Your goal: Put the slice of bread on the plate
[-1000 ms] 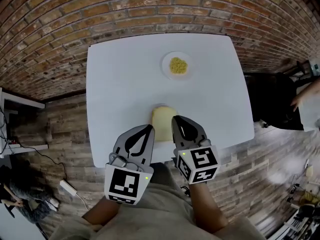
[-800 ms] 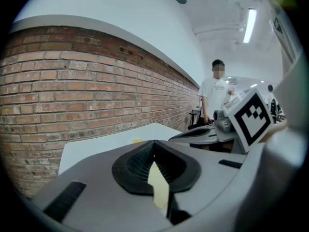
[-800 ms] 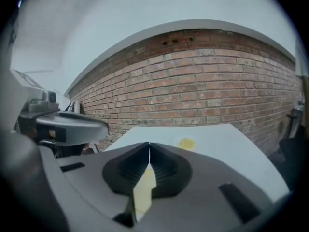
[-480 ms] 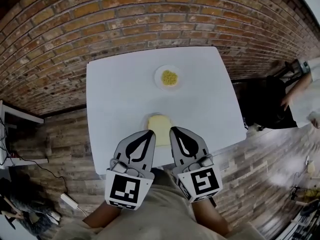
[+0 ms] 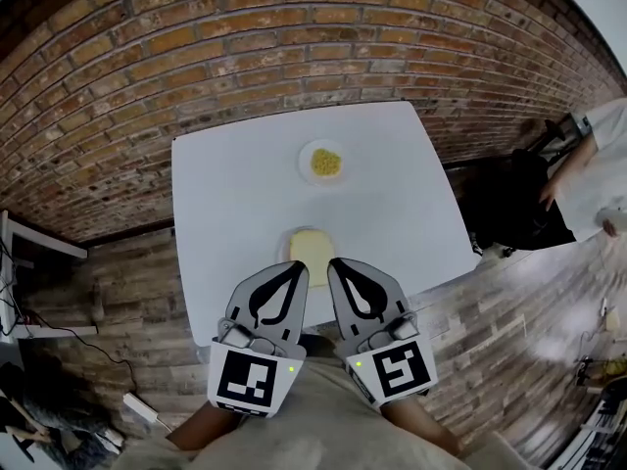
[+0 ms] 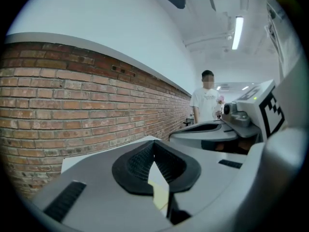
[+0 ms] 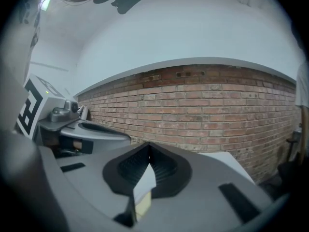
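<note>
Two claws, both closed and empty — I read the left claw (image 5: 298, 268) and the right claw (image 5: 335, 263) each with jaws tip to tip. The slice of bread (image 5: 312, 247) lies flat on its plate (image 5: 291, 234) near the front edge of the white worktop (image 5: 225, 194), just beyond the two claw tips and between them — apart from both. Farther back sits a second plate (image 5: 306, 155) of yellow food (image 5: 324, 162).

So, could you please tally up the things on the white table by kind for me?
Plates: 2, the far plate and the near plate
Slice of bread: 1, on the near plate
Heap of yellow food: 1, on the far plate
Total: 4
</note>
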Motion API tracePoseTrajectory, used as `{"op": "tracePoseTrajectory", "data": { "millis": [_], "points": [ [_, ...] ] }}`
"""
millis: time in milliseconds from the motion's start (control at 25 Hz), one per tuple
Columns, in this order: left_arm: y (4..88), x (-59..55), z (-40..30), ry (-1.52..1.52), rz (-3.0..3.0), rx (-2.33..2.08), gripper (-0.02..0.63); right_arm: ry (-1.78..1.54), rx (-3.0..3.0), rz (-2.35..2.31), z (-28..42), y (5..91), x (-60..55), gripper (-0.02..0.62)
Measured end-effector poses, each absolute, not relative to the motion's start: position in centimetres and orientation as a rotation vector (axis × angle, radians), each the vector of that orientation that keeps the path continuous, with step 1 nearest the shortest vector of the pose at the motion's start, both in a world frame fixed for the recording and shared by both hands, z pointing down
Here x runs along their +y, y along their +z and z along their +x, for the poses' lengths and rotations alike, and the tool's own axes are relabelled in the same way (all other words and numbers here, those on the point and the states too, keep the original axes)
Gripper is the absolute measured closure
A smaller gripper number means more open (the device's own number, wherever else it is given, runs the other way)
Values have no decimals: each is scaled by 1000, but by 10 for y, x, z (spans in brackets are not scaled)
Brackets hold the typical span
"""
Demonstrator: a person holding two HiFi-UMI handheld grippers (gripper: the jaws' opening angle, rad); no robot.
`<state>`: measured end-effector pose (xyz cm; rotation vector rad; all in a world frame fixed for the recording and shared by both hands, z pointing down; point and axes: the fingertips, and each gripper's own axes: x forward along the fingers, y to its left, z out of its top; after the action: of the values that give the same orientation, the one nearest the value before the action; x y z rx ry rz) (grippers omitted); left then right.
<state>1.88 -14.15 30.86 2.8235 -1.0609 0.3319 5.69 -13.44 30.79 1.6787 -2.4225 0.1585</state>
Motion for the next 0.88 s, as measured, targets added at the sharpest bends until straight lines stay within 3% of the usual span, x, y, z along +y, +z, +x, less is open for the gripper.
{"op": "tracePoseTrajectory", "data": {
  "millis": [880],
  "points": [
    [320,-131,14,371,2806,-1015,597,205,-2438,1620,50,318,-124,588]
  ]
}}
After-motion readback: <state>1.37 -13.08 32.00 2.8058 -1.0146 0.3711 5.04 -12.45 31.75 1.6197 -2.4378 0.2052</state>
